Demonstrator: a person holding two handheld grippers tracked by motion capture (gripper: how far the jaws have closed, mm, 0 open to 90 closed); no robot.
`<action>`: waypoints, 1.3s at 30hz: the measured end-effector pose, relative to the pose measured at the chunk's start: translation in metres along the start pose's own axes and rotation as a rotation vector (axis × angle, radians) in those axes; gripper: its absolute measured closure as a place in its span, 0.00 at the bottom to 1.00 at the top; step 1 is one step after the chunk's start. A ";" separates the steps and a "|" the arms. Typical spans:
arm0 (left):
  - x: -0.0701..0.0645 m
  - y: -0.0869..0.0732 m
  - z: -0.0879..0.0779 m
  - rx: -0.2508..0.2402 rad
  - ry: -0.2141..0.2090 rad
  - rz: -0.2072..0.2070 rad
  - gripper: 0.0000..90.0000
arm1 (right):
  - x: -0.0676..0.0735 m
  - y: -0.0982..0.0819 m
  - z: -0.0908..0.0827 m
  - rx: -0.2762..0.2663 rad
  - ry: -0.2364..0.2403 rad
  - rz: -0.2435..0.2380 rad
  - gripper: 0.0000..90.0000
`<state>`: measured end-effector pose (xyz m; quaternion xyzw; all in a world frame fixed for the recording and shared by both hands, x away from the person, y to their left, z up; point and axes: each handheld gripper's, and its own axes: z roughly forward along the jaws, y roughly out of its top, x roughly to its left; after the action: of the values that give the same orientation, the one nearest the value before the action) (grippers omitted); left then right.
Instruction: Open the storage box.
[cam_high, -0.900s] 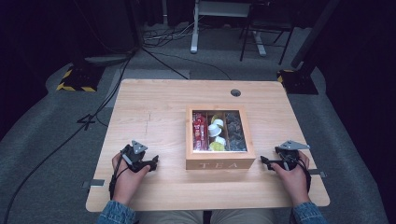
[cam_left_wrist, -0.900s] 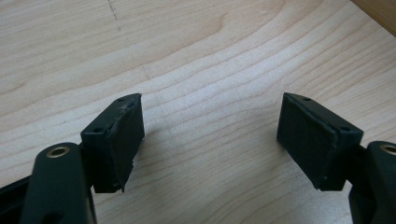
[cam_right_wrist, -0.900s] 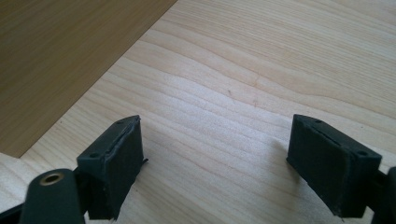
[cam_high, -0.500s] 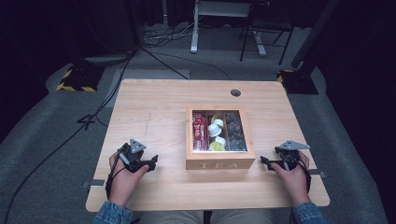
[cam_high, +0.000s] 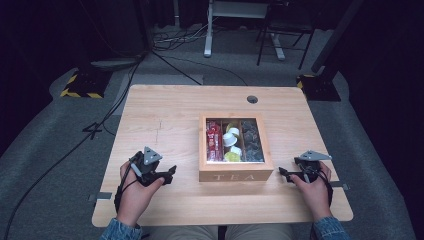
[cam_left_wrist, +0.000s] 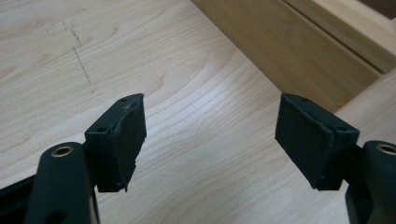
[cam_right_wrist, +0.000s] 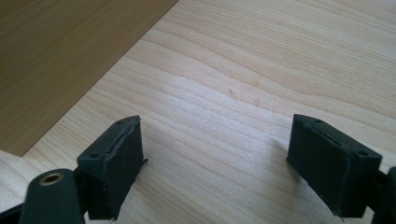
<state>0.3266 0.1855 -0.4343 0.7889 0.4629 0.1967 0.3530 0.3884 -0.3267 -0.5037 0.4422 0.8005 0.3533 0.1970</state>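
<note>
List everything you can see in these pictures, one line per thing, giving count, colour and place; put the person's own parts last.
table: one, light wood, centre of the floor.
tea box: one, wooden, marked TEA, on the table between both grippers.
red packets: several, red, left compartment.
small pods: several, white and yellow-green, middle compartment.
dark packets: several, grey-black, right compartment.
cable hole: one, grey, far table edge.
desk frame: one, white, background floor.
left gripper: one, black, open, left of the box.
right gripper: one, black, open, right of the box.
</note>
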 end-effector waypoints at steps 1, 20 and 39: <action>-0.003 0.002 -0.003 -0.006 -0.005 0.004 0.28 | 0.000 0.000 0.000 0.000 0.000 0.000 0.20; -0.049 0.016 -0.004 -0.052 -0.219 0.073 0.29 | 0.000 0.000 0.000 0.000 0.000 0.001 0.20; -0.065 0.002 0.033 -0.057 -0.231 0.140 0.72 | 0.000 0.000 0.000 0.000 0.000 0.002 0.20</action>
<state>0.3167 0.1163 -0.4534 0.8263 0.3572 0.1419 0.4117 0.3884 -0.3266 -0.5037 0.4430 0.8000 0.3536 0.1970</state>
